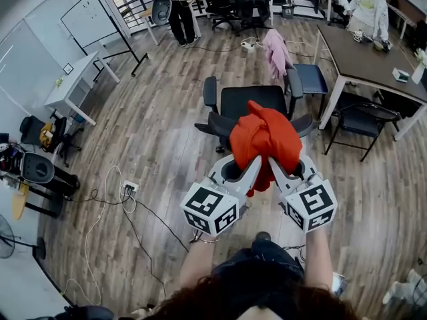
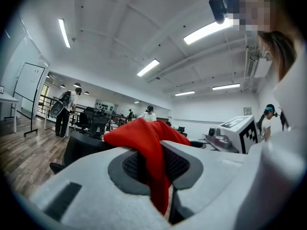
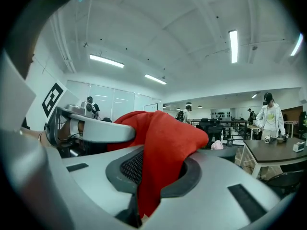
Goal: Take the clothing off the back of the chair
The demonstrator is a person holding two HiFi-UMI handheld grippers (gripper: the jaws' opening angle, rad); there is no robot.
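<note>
A red garment [image 1: 265, 139] hangs bunched in the air, just in front of and above the black office chair [image 1: 252, 102]. Both grippers hold it side by side. My left gripper [image 1: 257, 164] is shut on a fold of the red cloth [image 2: 148, 143], which runs down between its pads. My right gripper [image 1: 277, 167] is shut on the red cloth [image 3: 163, 138] in the same way, close to the left gripper [image 3: 91, 128]. The garment hides part of the chair's back and seat; whether the cloth still touches the chair I cannot tell.
A pink garment [image 1: 275, 51] is draped on a blue chair behind. A brown table [image 1: 373, 62] and a black chair [image 1: 363, 119] stand at the right. A power strip [image 1: 129, 189] with cables lies on the wooden floor at the left. A person [image 1: 180, 9] stands far back.
</note>
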